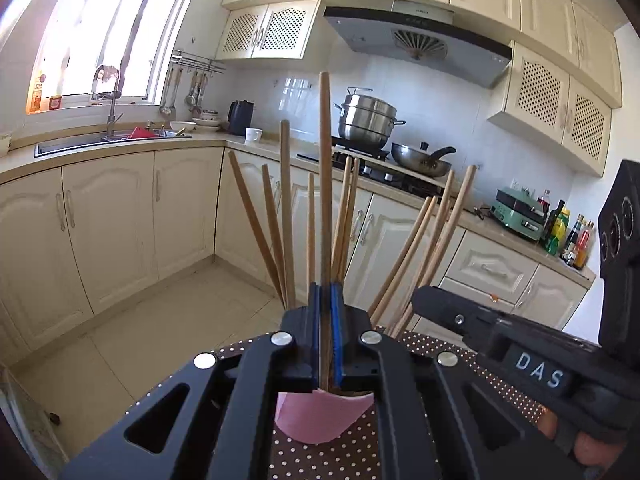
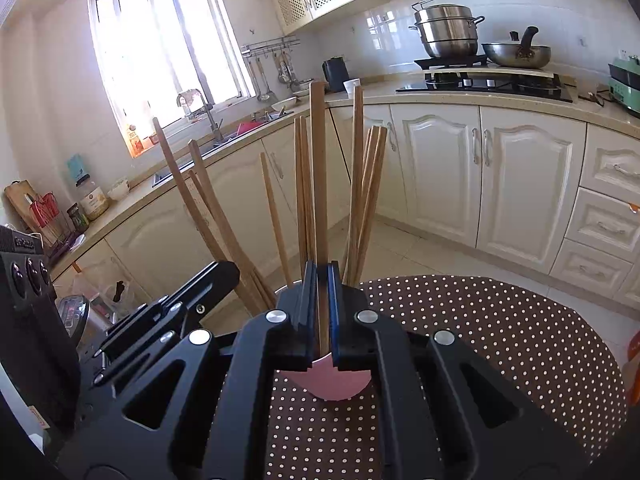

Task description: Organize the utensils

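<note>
My left gripper [image 1: 327, 304] is shut on one upright wooden chopstick [image 1: 325, 168] whose lower end goes down into a pink cup [image 1: 320, 420]. Several other wooden chopsticks [image 1: 424, 240] fan out of the same cup behind the jaws. My right gripper [image 2: 322, 280] is shut on another upright chopstick [image 2: 319, 168] over the pink cup [image 2: 332, 384], with several chopsticks [image 2: 362, 184] standing around it. The right gripper's body also shows at the right of the left wrist view [image 1: 500, 328]; the left gripper's body shows at the left of the right wrist view [image 2: 180, 300].
The cup stands on a round table with a brown polka-dot cloth [image 2: 500, 340]. Cream kitchen cabinets [image 2: 480, 176] and a tiled floor [image 1: 152, 340] lie beyond. A sink with a tap [image 1: 108, 120], a stove with a steel pot [image 1: 368, 120] and a wok [image 1: 420, 158] sit on the counter.
</note>
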Motion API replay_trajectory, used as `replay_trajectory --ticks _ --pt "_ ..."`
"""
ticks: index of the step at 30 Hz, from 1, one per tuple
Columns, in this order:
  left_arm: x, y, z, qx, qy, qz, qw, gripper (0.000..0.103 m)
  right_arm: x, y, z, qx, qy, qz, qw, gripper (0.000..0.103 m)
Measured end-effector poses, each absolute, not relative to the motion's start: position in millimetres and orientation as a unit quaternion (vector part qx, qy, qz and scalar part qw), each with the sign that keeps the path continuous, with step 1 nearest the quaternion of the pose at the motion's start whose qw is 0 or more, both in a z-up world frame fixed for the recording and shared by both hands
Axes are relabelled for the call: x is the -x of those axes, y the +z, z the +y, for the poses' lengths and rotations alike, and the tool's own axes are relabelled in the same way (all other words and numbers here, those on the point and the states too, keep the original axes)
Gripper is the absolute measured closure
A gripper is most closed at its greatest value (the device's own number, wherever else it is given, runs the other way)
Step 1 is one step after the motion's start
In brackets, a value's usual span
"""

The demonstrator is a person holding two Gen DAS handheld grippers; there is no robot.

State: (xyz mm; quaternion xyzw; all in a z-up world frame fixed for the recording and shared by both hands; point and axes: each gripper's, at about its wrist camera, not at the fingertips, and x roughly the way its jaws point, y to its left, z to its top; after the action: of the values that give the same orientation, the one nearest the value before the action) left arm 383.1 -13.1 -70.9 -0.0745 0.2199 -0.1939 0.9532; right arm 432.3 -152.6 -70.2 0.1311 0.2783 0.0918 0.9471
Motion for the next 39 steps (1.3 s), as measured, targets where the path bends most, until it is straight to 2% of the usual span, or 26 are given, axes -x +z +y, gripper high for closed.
replay_trajectory --ticks 3,6,9,13,15,18,19,20,21,30,39 --pt "-382.1 -72.2 -11.0 0.071 -0.197 0.228 0.951 0.097 -430.6 -71.9 -152.4 -0.138 0.093 0.281 0.945 0.096" --pt "-380.0 -74.3 -8.0 0.065 -0.194 0.231 0.951 0.075 -427.5 -71.6 -151.7 -0.140 0.094 0.276 0.946 0.096" --pt "-375.4 -76.6 -5.7 0.059 -0.197 0.227 0.952 0.073 -423.9 -72.4 -149.8 -0.137 0.099 0.270 0.948 0.096" --pt "-369.5 -81.4 -1.4 0.065 -0.203 0.222 0.951 0.064 -418.0 -76.1 -149.4 -0.137 0.109 0.264 0.948 0.096" --pt "-366.1 -85.1 0.8 0.064 -0.206 0.222 0.951 0.063 -414.5 -78.5 -147.3 -0.131 0.115 0.260 0.950 0.095" --pt "-362.3 -87.2 5.4 0.058 -0.202 0.223 0.952 0.059 -407.8 -83.9 -144.9 -0.122 0.117 0.246 0.954 0.080" --pt "-362.1 -86.9 8.8 0.060 -0.198 0.223 0.953 0.055 -406.3 -85.4 -145.8 -0.128 0.119 0.243 0.954 0.072" --pt "-362.2 -87.3 12.3 0.062 -0.195 0.223 0.953 0.053 -404.0 -87.2 -147.8 -0.135 0.122 0.235 0.955 0.057" --pt "-362.5 -88.9 15.8 0.066 -0.193 0.225 0.953 0.050 -401.6 -88.4 -149.2 -0.138 0.124 0.229 0.956 0.052" --pt "-339.7 -84.5 26.0 0.028 -0.158 0.191 0.969 0.046 -377.7 -87.3 -141.2 -0.089 0.135 0.181 0.970 0.050" --pt "-239.8 -58.5 30.7 -0.001 -0.120 0.134 0.984 0.039 -276.8 -65.3 -140.2 -0.048 0.098 0.129 0.986 0.035"
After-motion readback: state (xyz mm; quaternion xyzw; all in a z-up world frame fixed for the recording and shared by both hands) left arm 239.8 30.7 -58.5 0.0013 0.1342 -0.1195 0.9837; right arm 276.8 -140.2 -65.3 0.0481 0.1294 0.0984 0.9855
